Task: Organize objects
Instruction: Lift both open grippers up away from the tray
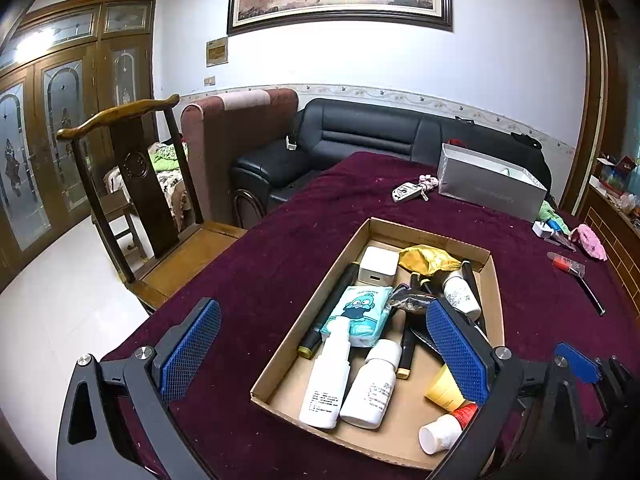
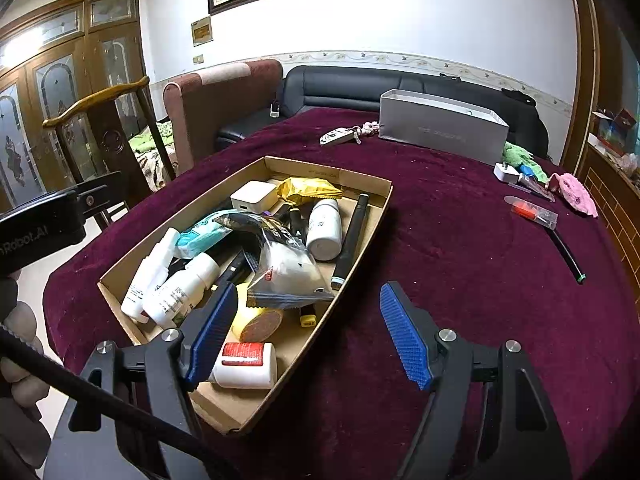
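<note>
A shallow cardboard tray (image 1: 494,280) (image 2: 380,184) on the maroon tablecloth holds white bottles (image 1: 372,388) (image 2: 326,228), a tissue pack (image 1: 360,312), a white charger cube (image 1: 378,266) (image 2: 252,198), a yellow packet (image 1: 426,260) (image 2: 308,188), black pens and a clear bag (image 2: 284,268). My left gripper (image 1: 324,348) is open and empty, its jaws straddling the tray's near left part. My right gripper (image 2: 308,328) is open and empty over the tray's near right corner. It also shows in the left wrist view (image 1: 576,364).
Loose on the cloth: a car key (image 1: 408,191) (image 2: 338,136), a grey open box (image 1: 488,186) (image 2: 440,128), a white plug (image 2: 505,172), a pink item (image 2: 576,194), a red-capped clear case (image 2: 532,212), a black pen (image 2: 568,256). A wooden chair (image 1: 132,184) and black sofa (image 1: 360,132) stand beyond.
</note>
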